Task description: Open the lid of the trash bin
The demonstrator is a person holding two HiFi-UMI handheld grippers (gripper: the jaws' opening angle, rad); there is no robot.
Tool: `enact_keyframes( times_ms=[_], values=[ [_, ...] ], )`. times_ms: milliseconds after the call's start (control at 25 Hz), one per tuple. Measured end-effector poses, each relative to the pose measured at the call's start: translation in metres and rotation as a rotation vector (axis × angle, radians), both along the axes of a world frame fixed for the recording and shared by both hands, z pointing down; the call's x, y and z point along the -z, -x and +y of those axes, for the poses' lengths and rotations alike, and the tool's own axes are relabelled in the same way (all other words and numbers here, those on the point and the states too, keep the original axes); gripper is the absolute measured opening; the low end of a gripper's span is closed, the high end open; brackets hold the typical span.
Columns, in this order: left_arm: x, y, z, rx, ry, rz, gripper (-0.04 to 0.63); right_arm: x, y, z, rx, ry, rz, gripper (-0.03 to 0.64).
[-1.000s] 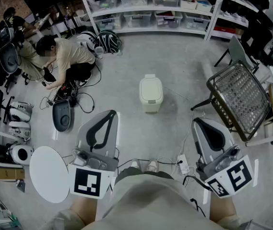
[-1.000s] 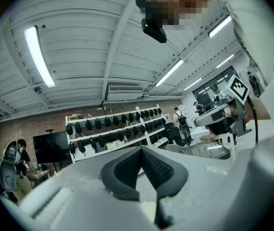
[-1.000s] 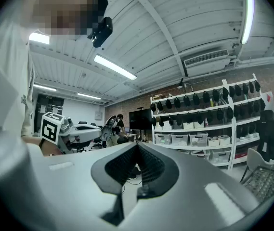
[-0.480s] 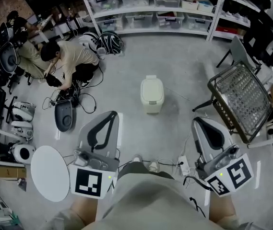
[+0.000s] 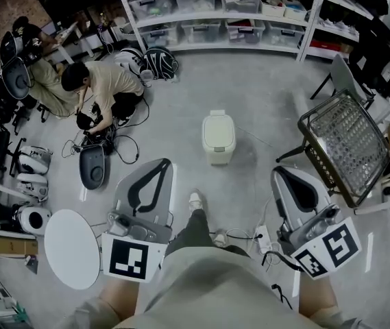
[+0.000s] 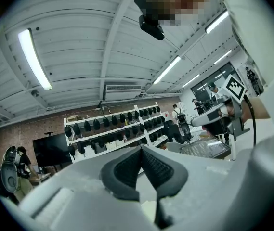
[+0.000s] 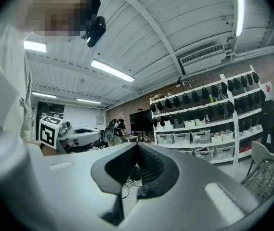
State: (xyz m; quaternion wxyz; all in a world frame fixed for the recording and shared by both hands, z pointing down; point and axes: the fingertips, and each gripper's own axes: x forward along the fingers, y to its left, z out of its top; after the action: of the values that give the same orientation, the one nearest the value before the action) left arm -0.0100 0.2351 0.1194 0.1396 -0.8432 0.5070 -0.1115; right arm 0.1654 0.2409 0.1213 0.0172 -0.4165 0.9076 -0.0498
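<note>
A small cream trash bin stands on the grey floor in the head view, its lid down. Both grippers are held low and well short of the bin, pointing toward it. My left gripper is to the bin's near left, its jaws shut with nothing between them; the left gripper view shows its pads meeting, left gripper. Near right of the bin, my right gripper is also shut and empty, its pads touching in the right gripper view, right gripper. The bin does not show clearly in either gripper view.
A person crouches at the left among cables and gear. A round white table is near left. A tilted wire rack stands at the right, a power strip lies by my feet, and shelves line the back.
One of my feet has stepped forward between the grippers toward the bin. Both grippers stay shut and have barely shifted.
</note>
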Motion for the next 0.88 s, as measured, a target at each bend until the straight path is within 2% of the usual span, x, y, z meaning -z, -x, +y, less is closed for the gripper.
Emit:
enact_keyframes(
  times_ms=[240,480,720,880],
  values=[
    [0.000,0.010,-0.014,-0.013,-0.011,0.018,0.002,-0.008,0.013,-0.014,-0.001,0.018,0.023,0.003],
    [-0.008,0.029,-0.052,-0.011,-0.004,0.032,0.002,-0.019,0.034,-0.053,0.005,0.043,0.047,0.003],
    [-0.022,0.060,-0.121,-0.005,0.031,0.042,0.002,-0.031,0.065,-0.121,0.007,0.081,0.057,0.003],
    [-0.028,0.077,-0.181,-0.031,0.048,0.038,0.002,-0.031,0.086,-0.180,-0.011,0.093,0.058,0.003]
  ],
)
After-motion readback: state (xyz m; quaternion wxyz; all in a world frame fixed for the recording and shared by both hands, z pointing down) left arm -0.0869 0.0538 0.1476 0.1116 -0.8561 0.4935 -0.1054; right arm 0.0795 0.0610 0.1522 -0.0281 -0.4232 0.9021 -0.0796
